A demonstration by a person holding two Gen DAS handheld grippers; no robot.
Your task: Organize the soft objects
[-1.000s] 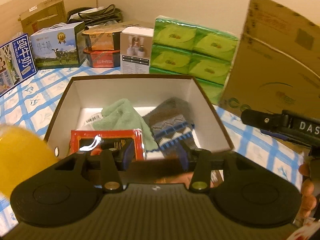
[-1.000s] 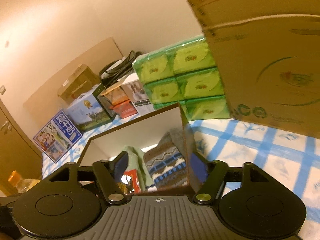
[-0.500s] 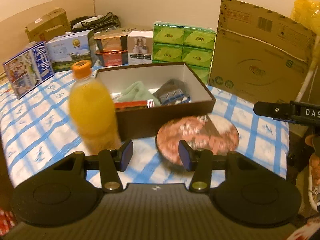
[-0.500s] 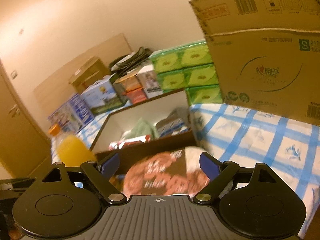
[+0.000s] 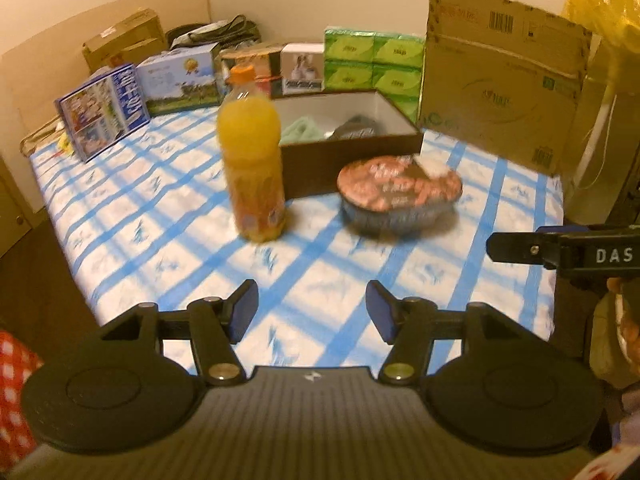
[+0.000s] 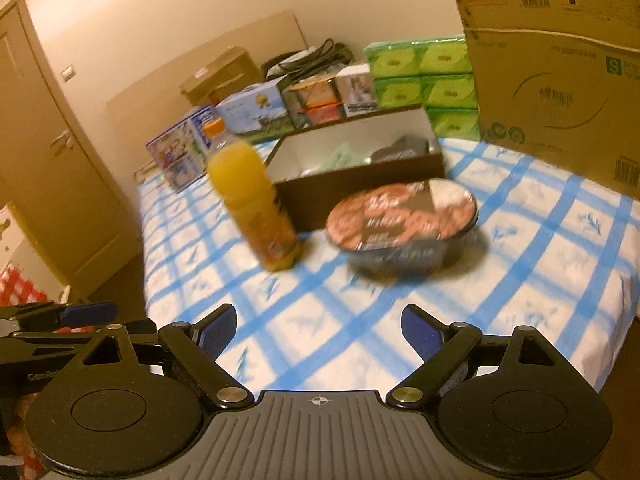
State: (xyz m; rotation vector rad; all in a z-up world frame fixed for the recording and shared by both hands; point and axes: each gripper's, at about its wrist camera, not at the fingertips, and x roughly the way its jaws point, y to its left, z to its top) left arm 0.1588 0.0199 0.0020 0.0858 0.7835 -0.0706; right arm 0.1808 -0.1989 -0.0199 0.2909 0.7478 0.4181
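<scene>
A brown box (image 5: 352, 156) (image 6: 360, 184) with a white inside stands on the table. In it lie a light green cloth (image 5: 302, 130) (image 6: 340, 156) and a grey patterned sock (image 5: 356, 128) (image 6: 400, 148). My left gripper (image 5: 312, 312) is open and empty, low over the table's near edge, well back from the box. My right gripper (image 6: 318, 332) is open and empty, also back at the near edge. The right gripper's finger shows at the right of the left wrist view (image 5: 560, 246).
An orange juice bottle (image 5: 252, 152) (image 6: 252, 196) and a sealed noodle bowl (image 5: 400, 192) (image 6: 404, 220) stand in front of the box on the blue-checked tablecloth (image 5: 160, 216). Green tissue packs (image 5: 374, 64), cartons and a large cardboard box (image 5: 500, 76) line the back. A door (image 6: 44, 160) is at left.
Both grippers have pulled back from over the box to the near table edge. The bottle and noodle bowl have come into view. The right gripper has opened wider.
</scene>
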